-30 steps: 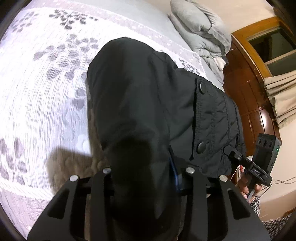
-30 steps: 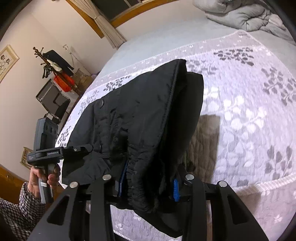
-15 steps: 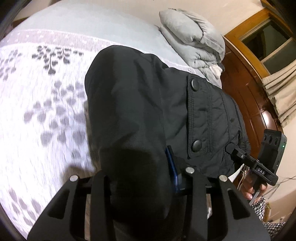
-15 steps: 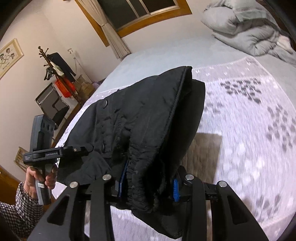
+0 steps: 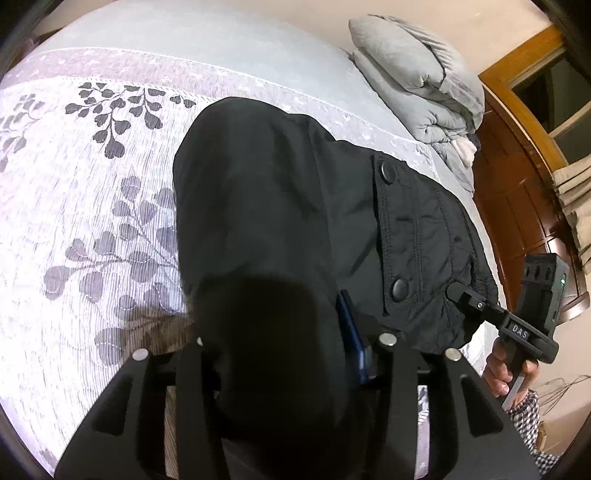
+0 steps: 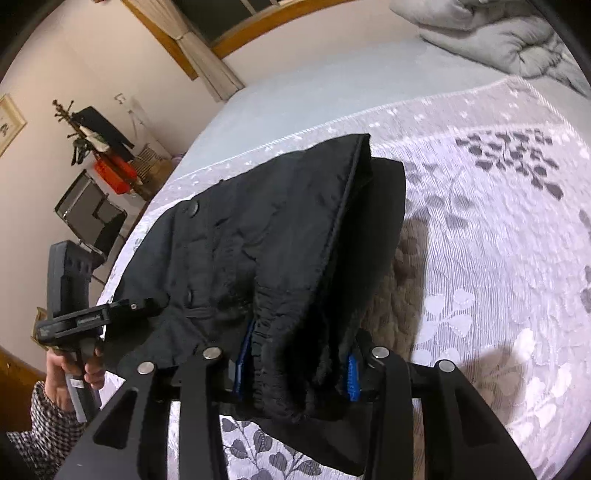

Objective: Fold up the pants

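Note:
Black padded pants (image 5: 277,184) with snap buttons lie bunched over the bed, stretched between both grippers. In the left wrist view my left gripper (image 5: 273,332) has a thick roll of the black fabric between its fingers. Its jaws are opening, and the blue pad (image 5: 349,332) on the right still rests against the cloth. The right wrist view shows my right gripper (image 6: 297,362) shut on the elastic waistband of the pants (image 6: 258,240), with a blue pad on either side. Each view also catches the other gripper (image 5: 476,302) (image 6: 147,304) at the far edge of the fabric.
The bed has a white cover with a grey leaf print (image 5: 92,184) (image 6: 498,258). A folded grey duvet (image 5: 417,85) (image 6: 498,33) lies at its head. Wooden panelling (image 5: 517,206) stands beside the bed, and a coat stand (image 6: 92,144) and a chair (image 6: 88,214) are by the wall. A hand (image 6: 70,365) holds the left gripper's handle.
Both grippers have carried the pants across the bed toward its plain grey part. The left gripper's blue pad now shows more beside the fabric roll.

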`<state>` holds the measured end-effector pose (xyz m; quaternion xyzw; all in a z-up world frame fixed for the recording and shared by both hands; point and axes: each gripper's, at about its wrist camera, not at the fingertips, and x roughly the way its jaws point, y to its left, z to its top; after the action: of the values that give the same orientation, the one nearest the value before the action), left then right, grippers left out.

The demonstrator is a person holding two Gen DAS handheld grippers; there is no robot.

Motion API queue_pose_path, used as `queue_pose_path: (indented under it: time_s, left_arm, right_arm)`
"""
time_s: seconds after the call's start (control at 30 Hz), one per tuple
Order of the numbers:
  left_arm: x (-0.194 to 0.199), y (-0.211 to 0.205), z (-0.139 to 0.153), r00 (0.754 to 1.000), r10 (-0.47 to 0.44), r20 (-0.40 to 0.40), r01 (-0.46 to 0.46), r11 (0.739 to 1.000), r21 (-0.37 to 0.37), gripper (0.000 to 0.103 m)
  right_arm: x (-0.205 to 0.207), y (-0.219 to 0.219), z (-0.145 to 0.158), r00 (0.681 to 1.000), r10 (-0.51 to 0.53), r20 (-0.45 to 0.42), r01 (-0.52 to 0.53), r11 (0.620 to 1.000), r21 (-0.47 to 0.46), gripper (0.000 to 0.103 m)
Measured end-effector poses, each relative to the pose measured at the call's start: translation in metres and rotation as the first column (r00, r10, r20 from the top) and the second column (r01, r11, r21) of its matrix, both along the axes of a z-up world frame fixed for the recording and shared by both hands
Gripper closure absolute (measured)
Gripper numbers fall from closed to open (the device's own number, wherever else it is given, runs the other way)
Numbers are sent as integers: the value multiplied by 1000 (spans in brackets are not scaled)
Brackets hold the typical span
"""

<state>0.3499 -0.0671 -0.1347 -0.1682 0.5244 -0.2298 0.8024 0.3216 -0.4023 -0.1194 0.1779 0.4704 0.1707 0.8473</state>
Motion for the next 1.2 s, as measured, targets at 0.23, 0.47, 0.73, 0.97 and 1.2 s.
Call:
queue_pose_path:
  time_s: [0.23,0.47,0.73,0.97,1.2]
  left_arm:
    - [2,-3,-15,1000,16,1,-16,999,29,39]
    - [-1,0,-25,999,25,20,-26,999,48,30]
    - [-7,0,-20,998,33,55,-38,995,91,25]
    - [-21,-4,6,991,68,114,-89,978,190,15]
    - [-59,-7,38,977,95,194,-143,956,256,10]
  right_arm:
    - [2,-3,-19,999,-38,-11,37,999,-26,45]
    - [1,-11,-40,998,-68,-8,68,998,-2,31]
    - [-8,-16,-39,994,-105,7,105,994,12,26]
    - [-30,-11,-10,986,-144,87,154,980,-122,26]
    - [-68,-1,16,979,-148,143,174,966,-190,16]
